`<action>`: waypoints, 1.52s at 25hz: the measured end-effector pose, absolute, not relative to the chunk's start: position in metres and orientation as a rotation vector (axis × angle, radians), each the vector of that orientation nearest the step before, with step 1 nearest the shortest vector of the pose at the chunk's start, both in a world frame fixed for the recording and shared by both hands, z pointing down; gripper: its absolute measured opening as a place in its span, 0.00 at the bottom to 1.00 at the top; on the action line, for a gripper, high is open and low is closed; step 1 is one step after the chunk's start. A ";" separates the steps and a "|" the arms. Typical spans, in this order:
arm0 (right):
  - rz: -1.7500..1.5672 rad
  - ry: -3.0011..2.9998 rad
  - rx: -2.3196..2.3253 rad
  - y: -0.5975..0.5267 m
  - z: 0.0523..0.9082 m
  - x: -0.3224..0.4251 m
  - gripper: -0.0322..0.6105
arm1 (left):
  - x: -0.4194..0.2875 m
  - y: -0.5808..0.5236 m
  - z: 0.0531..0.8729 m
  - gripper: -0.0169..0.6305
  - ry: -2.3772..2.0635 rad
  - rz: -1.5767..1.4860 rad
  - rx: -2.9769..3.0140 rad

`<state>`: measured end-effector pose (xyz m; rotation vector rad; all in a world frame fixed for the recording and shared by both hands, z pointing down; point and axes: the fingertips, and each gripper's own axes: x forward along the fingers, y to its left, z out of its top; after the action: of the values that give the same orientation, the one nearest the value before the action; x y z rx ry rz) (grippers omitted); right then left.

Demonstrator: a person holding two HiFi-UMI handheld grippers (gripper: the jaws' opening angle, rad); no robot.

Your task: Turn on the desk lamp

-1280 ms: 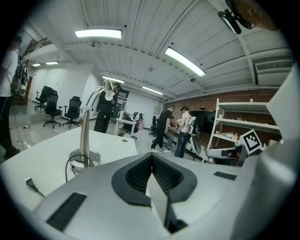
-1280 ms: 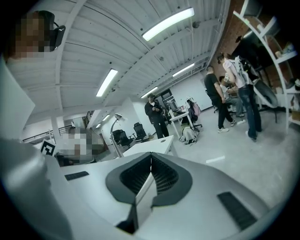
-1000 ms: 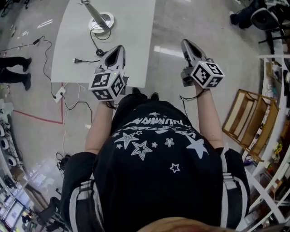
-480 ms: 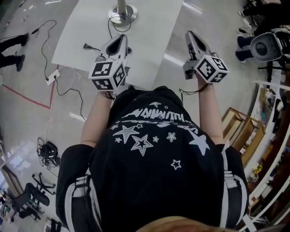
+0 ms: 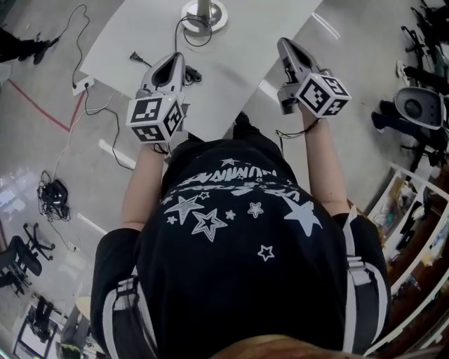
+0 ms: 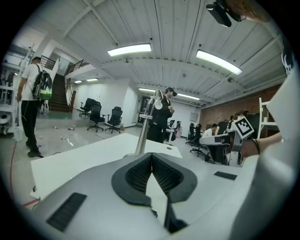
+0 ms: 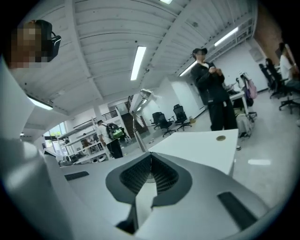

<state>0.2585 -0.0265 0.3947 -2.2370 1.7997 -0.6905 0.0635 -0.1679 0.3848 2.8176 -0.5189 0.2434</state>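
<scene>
Far across the table (image 5: 242, 42), desk lamp (image 5: 204, 12): stiff metal stem on round base I judge heavy, to press not lift; left gripper (image 5: 175, 60) and right gripper (image 5: 284, 46) pressed together, empty.

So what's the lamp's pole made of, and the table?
The lamp pole looks like shiny metal: it is silvery with bright glints. The table top looks smooth and plain white, maybe painted wood or plastic; I can't tell which.

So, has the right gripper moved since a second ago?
Yes. The right gripper has moved left toward the table: earlier over floor, now at its right edge.
</scene>
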 end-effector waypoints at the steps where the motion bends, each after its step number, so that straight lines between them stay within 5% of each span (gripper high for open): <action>1: -0.706 1.842 -2.204 -0.034 0.397 0.260 0.06 | 0.063 -0.168 0.386 0.04 -0.558 0.249 2.821; 21: -0.854 2.497 -1.610 -0.130 0.429 0.209 0.06 | 0.020 -0.129 0.420 0.04 -1.220 0.267 2.520; 38: -0.994 2.695 -1.364 -0.170 0.457 0.141 0.06 | 0.050 -0.127 0.497 0.05 -1.142 0.490 2.321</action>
<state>0.1408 -0.1701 0.4571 -1.3639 2.6953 -0.9938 0.0503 -0.1275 0.4966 2.3208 -1.1425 0.4897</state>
